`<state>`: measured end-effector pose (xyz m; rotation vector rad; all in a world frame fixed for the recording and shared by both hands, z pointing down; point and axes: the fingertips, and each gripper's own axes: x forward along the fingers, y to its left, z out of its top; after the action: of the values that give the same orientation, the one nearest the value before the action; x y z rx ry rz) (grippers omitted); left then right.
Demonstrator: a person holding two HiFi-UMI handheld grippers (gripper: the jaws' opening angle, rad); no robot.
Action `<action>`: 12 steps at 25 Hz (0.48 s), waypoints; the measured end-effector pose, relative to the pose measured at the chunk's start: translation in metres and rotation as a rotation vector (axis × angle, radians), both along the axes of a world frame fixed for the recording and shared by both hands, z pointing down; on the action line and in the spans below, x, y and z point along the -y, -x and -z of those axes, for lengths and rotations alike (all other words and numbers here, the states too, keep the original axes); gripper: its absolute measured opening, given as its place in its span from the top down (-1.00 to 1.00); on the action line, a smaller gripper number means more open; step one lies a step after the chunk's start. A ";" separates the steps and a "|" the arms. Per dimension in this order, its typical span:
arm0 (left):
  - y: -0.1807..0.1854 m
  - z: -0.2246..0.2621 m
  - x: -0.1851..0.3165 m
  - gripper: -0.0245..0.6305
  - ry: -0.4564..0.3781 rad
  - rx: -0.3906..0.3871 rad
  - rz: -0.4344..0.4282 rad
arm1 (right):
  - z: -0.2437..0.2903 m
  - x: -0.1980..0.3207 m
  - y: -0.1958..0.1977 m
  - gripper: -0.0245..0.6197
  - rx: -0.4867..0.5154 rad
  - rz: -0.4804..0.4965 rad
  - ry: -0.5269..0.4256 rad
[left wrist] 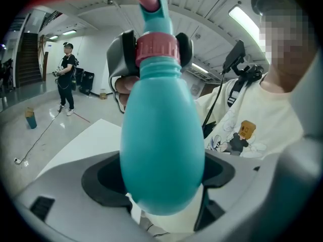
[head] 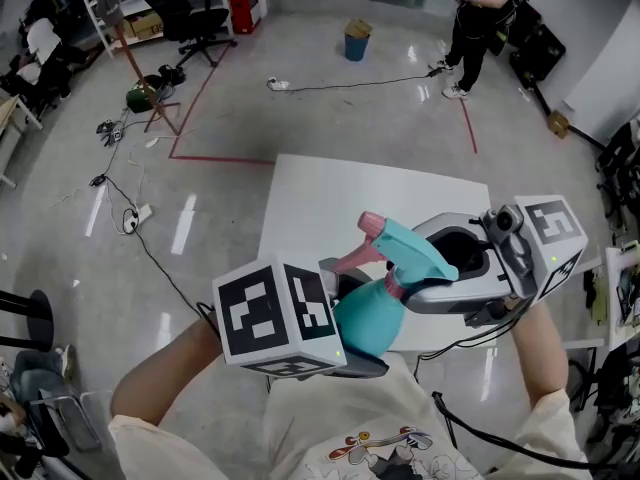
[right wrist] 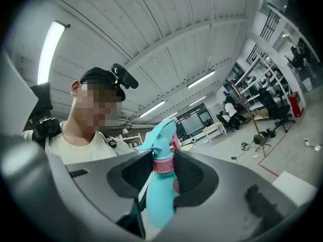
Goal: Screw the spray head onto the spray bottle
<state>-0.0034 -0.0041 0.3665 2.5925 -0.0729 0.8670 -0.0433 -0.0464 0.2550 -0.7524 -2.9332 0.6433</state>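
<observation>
Two tongs on spray bottle: left tongs clamp teal body, right tongs clamp pink collar.

glossy grey floor, white table

Left gripper clamped on the bottle base, right gripper pinching its pink collar, both forearms angled inward

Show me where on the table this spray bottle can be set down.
The white table shows bare across its whole far half, from the left edge to the right corner. The near half is hidden under the spray bottle, the left gripper and the right gripper, held above it.
</observation>
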 end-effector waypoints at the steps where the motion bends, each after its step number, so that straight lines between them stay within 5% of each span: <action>1: 0.003 -0.002 0.001 -0.34 -0.003 0.010 0.013 | -0.001 0.000 0.003 0.50 -0.003 -0.005 -0.002; 12: 0.007 -0.008 0.005 -0.34 -0.026 0.050 0.031 | -0.002 -0.003 0.007 0.50 -0.004 -0.005 -0.007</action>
<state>-0.0102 -0.0088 0.3744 2.5868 -0.1389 0.9253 -0.0502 -0.0432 0.2566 -0.7427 -2.9333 0.6335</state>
